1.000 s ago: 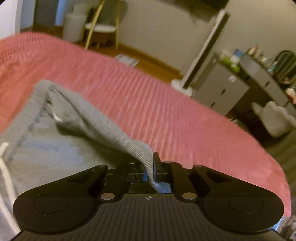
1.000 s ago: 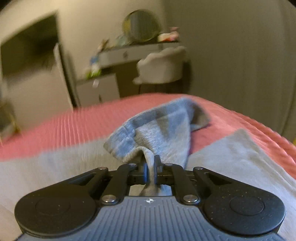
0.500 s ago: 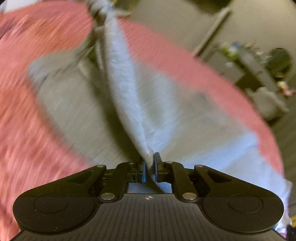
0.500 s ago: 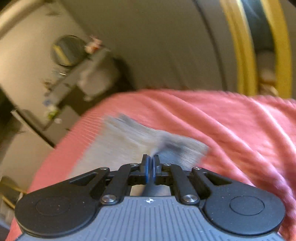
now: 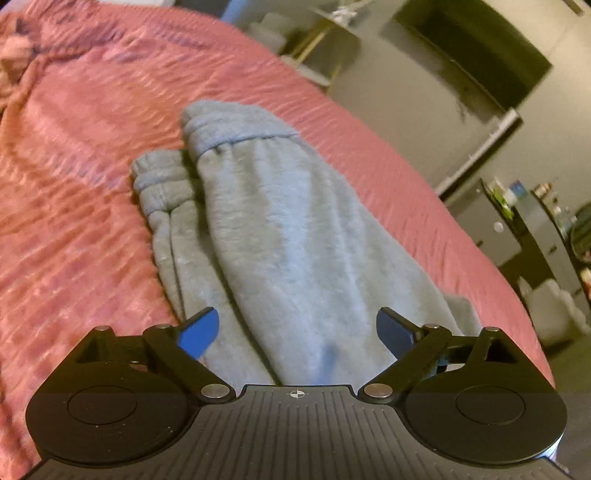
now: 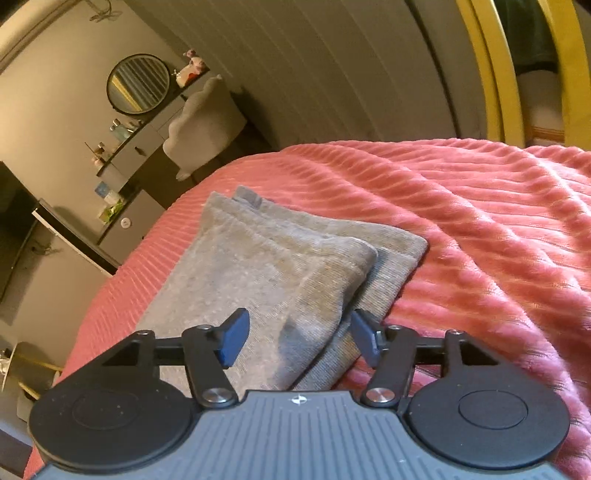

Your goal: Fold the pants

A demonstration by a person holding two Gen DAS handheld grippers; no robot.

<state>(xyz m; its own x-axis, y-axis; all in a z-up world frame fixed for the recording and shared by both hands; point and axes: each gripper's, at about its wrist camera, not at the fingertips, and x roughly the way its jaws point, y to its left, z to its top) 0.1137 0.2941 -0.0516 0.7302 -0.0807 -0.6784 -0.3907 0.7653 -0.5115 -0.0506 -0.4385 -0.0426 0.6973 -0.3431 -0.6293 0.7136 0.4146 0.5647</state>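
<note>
The grey sweatpants (image 5: 280, 236) lie folded lengthwise on the pink ribbed bedspread (image 5: 81, 206), one leg stacked on the other, the ribbed cuffs at the far end. My left gripper (image 5: 297, 328) is open just above the near part of the pants, holding nothing. In the right wrist view the pants (image 6: 273, 269) lie in two stacked layers with offset corners. My right gripper (image 6: 299, 339) is open over their near end, holding nothing.
The bedspread (image 6: 480, 236) is rumpled to the right. Off the bed's far edge stand a grey dresser (image 5: 517, 229), a desk with a round mirror (image 6: 138, 83), a white chair (image 6: 203, 114) and a gold-legged chair (image 5: 325, 33).
Both grippers were shut on the pants and swung them over. Now both have opened and let go, and the pants lie folded on the bed.
</note>
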